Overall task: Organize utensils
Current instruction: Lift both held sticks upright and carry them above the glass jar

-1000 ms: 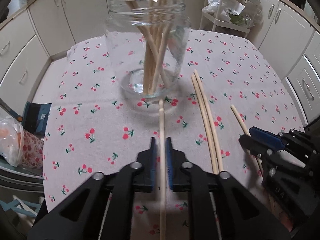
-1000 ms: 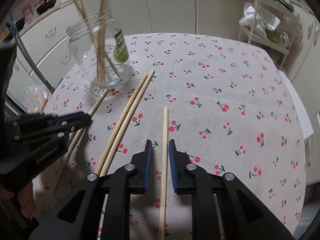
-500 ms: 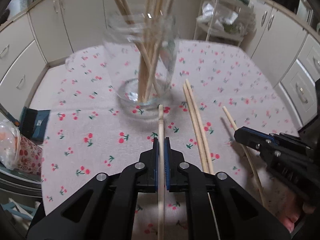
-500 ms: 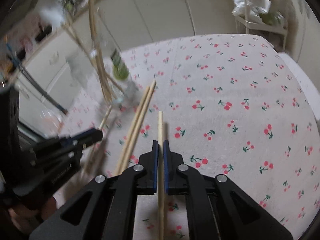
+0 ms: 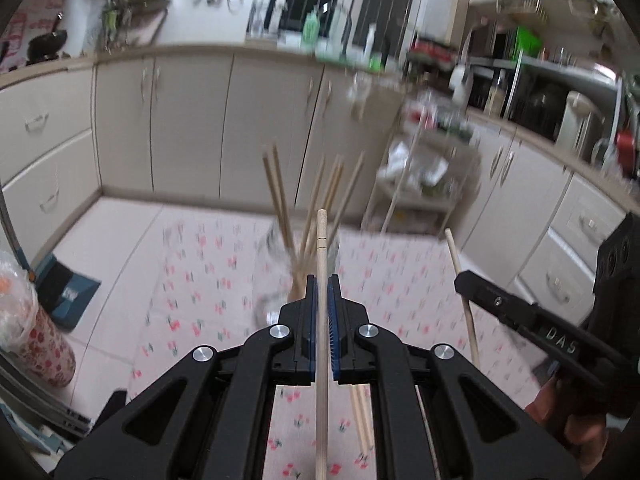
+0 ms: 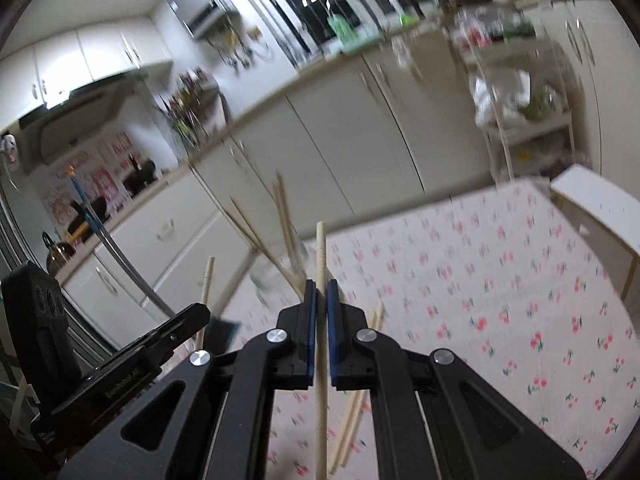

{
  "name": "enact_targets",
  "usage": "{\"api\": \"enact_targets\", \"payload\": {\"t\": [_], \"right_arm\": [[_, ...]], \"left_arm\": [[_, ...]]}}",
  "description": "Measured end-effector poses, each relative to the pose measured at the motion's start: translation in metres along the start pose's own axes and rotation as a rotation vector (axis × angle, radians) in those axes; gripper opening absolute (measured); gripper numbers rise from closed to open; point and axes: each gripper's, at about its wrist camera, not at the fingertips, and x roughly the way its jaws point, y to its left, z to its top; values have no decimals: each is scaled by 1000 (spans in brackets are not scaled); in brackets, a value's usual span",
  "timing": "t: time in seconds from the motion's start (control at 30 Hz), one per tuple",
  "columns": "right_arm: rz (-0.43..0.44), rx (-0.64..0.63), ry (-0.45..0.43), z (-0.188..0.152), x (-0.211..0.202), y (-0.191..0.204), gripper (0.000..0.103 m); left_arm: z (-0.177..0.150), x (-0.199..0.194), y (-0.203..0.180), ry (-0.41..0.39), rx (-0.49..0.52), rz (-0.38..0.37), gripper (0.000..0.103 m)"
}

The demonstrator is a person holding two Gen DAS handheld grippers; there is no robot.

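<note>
Left tool: left tool (image 5: 322,280) clamped on 1 wooden chopstick (image 5: 321,240); the stick runs along the middle between the blue pads, its tip well past them and clear of the bench.
Right tool: right tool (image 6: 320,285) clamped on a second wooden chopstick (image 6: 320,252), held the same way, tip off the bench.
Cross views: the right tool (image 5: 520,312) shows at the right edge of the left wrist view with its stick (image 5: 460,276) poking up-left; the left tool (image 6: 160,336) shows at the lower left of the right wrist view with its stick (image 6: 207,280).
Jar: glass jar (image 5: 280,264), blurred, stands on the bench ahead of both tools with a bundle of chopsticks (image 5: 312,200) fanning out of its mouth.
Loose sticks: 2 chopsticks (image 6: 356,404) lie side by side on the cloth, partly hidden under the right tool.
Bench: bench (image 6: 500,280) covered with a white cherry-print cloth.
Background: kitchen cabinets (image 5: 188,120) behind the bench, smeared by motion.
</note>
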Motion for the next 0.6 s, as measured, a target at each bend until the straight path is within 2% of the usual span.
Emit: {"api": "enact_targets", "payload": {"t": [0.23, 0.6], "right_arm": [[21, -55, -182, 27, -28, 31, 6], [78, -41, -350, 69, -30, 49, 6]], "left_arm": [[30, -28, -16, -140, 3, -14, 5], [66, -43, -15, -317, -48, -33, 5]]}}
